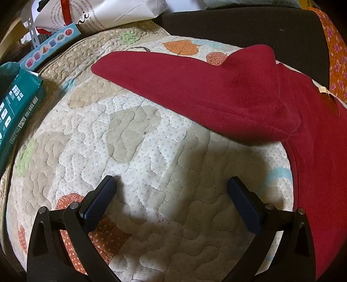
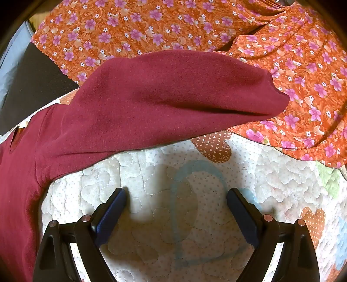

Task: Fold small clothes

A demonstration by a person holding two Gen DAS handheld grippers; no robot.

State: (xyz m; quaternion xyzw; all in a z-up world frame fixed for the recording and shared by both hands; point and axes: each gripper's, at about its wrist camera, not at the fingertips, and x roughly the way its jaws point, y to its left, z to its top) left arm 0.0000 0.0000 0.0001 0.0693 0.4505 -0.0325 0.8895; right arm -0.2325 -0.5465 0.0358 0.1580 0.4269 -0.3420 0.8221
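Note:
A small dark red long-sleeved top (image 1: 216, 91) lies spread flat on a quilted patterned mat (image 1: 141, 141). In the left wrist view its sleeve stretches left across the mat and its body runs down the right side. My left gripper (image 1: 171, 182) is open and empty over bare mat, below that sleeve and left of the body. In the right wrist view the other sleeve (image 2: 162, 97) reaches right onto an orange floral cloth (image 2: 282, 54), with the body at the left edge. My right gripper (image 2: 175, 194) is open and empty over the mat (image 2: 195, 195), below that sleeve.
A teal box (image 1: 15, 108), a light blue toy box (image 1: 49, 47) and white paper bags (image 1: 121, 13) crowd the left and far edge. A dark cushion (image 1: 249, 28) lies behind the top. The orange floral cloth covers the far and right side in the right wrist view.

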